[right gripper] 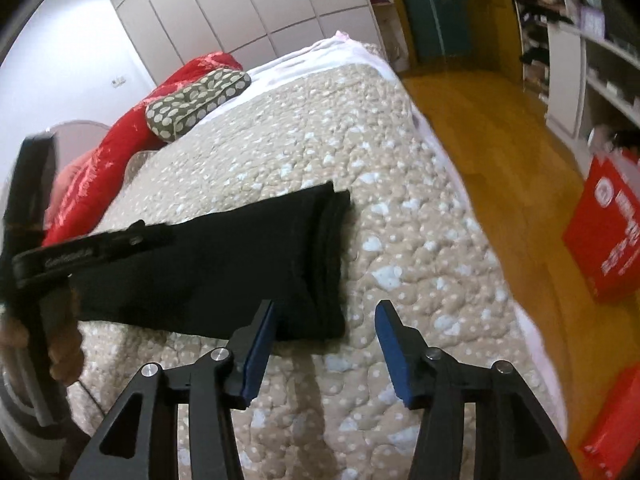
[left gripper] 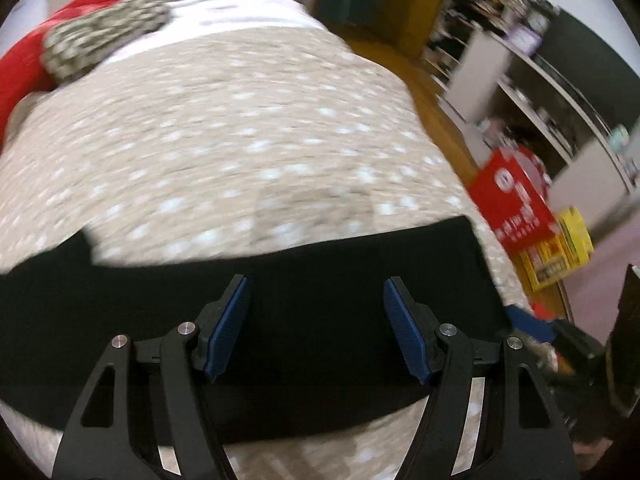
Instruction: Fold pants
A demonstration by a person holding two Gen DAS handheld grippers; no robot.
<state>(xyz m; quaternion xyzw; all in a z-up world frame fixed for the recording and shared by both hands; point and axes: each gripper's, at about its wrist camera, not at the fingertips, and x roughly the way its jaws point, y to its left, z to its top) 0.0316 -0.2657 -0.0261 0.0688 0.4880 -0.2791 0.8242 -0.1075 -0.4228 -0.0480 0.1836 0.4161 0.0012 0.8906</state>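
The black pants (left gripper: 280, 320) lie as a flat band across the beige spotted quilt (left gripper: 240, 140) of a bed. My left gripper (left gripper: 317, 284) hovers over the band, open, with nothing between its blue pads. In the right wrist view the pants (right gripper: 224, 268) are a folded strip with layered edges at the right end (right gripper: 330, 256). My right gripper (right gripper: 326, 306) stands open at that end's near corner, its left fingertip (right gripper: 266, 320) over the cloth's edge and its pads not pressing on it. The left gripper (right gripper: 80, 250) shows at the strip's left end, with a hand (right gripper: 60, 344) below it.
A red blanket (right gripper: 120, 136) and a green dotted pillow (right gripper: 196, 100) lie at the bed's far end. Wooden floor (right gripper: 500, 140) runs along the bed's right side, with a red box (right gripper: 608, 232), shelves (right gripper: 580, 60) and white wardrobes (right gripper: 240, 8). A yellow box (left gripper: 560, 248) sits beside the red one (left gripper: 516, 200).
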